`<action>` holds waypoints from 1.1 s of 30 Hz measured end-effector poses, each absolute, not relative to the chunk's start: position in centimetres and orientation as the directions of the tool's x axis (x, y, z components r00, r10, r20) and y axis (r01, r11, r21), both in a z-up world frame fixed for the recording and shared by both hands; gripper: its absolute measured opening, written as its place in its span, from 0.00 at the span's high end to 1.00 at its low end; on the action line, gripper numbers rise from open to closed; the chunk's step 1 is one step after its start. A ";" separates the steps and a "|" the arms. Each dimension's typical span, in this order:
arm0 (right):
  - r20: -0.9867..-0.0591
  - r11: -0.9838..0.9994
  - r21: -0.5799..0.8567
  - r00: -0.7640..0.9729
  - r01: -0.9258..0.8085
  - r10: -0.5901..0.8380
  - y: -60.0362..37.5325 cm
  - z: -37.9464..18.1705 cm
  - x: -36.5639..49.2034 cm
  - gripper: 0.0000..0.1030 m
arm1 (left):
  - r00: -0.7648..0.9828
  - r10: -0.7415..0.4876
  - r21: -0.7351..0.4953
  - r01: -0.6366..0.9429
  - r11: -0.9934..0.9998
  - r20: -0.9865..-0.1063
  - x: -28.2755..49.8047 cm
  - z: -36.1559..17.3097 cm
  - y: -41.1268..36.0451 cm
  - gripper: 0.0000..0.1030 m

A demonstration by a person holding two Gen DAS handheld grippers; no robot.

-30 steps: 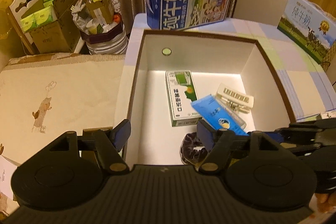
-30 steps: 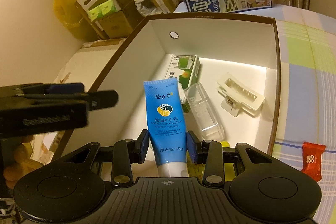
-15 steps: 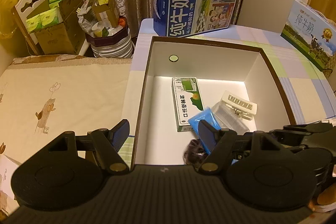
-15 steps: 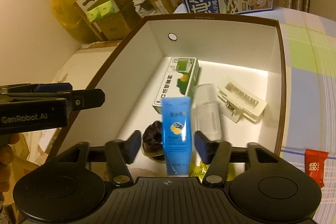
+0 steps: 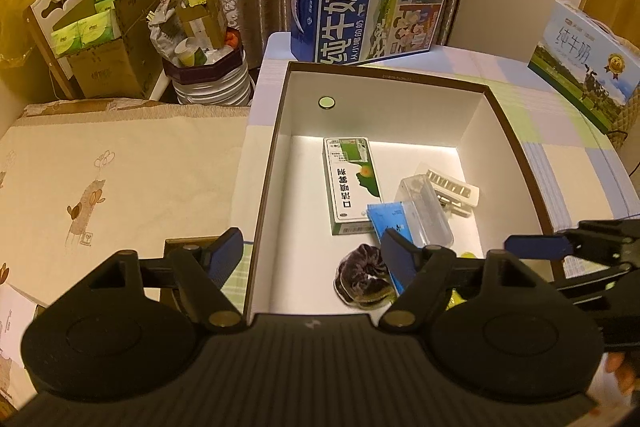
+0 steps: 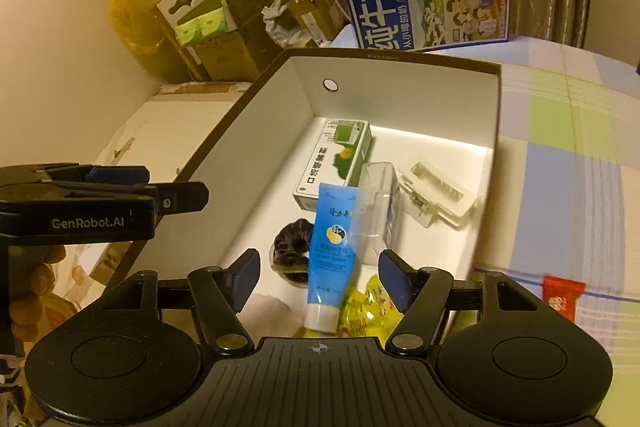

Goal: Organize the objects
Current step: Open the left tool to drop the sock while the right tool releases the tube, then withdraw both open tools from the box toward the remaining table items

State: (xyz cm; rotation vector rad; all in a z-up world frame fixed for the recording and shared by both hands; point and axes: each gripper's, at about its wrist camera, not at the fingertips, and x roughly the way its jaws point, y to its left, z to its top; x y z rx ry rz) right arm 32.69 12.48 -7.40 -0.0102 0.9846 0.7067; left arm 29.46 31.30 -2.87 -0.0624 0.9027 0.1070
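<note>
Right wrist view, right tongs (image 6: 319, 279) wide open and empty above blue tube (image 6: 332, 251) lying in white box (image 6: 400, 67), left tongs (image 5: 310, 253) spread, holding nothing.

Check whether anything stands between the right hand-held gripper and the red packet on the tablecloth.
Nothing visible does. The red packet lies on bare tablecloth outside the box, off to the side of the open right hand-held gripper, which hangs over the blue tube.
</note>
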 end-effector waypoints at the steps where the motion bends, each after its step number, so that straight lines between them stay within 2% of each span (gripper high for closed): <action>1: -0.762 0.781 0.299 0.355 -0.549 0.541 12.2 -7.2 32.5 0.38 | 0.615 0.067 -0.009 -0.120 0.993 -0.786 29.4 -2.9 31.3 0.28; 18: -0.761 0.787 0.287 0.369 -0.546 0.534 8.3 -4.9 28.6 0.33 | 0.606 0.045 -0.016 -0.096 0.995 -0.795 24.9 -1.6 28.5 0.19; 33: -0.755 0.763 0.318 0.336 -0.563 0.563 4.4 -4.3 24.8 0.33 | 0.589 0.068 -0.005 -0.121 0.993 -0.805 20.7 -0.9 25.2 0.18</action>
